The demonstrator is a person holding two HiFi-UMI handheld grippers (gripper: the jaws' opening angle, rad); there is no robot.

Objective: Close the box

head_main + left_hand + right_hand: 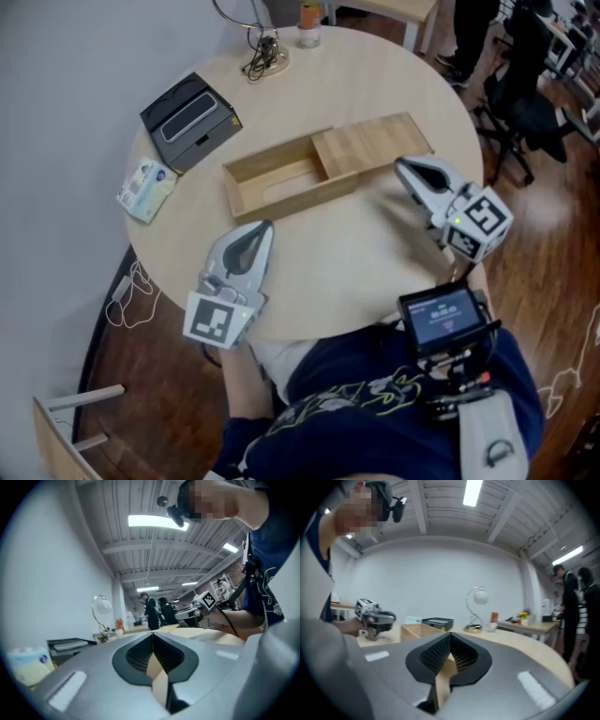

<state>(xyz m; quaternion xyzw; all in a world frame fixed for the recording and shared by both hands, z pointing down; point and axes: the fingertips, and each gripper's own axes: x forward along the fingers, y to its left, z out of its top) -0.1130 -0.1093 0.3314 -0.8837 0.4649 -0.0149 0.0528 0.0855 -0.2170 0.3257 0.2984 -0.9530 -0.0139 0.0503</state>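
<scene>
A shallow wooden box (pixel 272 184) lies in the middle of the round table (pixel 375 253). Its sliding lid (pixel 370 142) is drawn out to the right, so the left half of the tray is uncovered. My left gripper (pixel 263 228) rests on the table just in front of the box's left half, a little apart from it, jaws shut and empty (pixel 152 633). My right gripper (pixel 402 166) sits close to the lid's right front corner, also shut with nothing in it (pixel 450 634). The right gripper view shows the box's open end (pixel 415 631) beyond the jaws.
A black case (pixel 190 120) and a tissue pack (pixel 147 187) lie at the table's left. A lamp base with cable (pixel 266 56) and a small jar (pixel 309 25) stand at the far edge. An office chair (pixel 525 103) stands at the right.
</scene>
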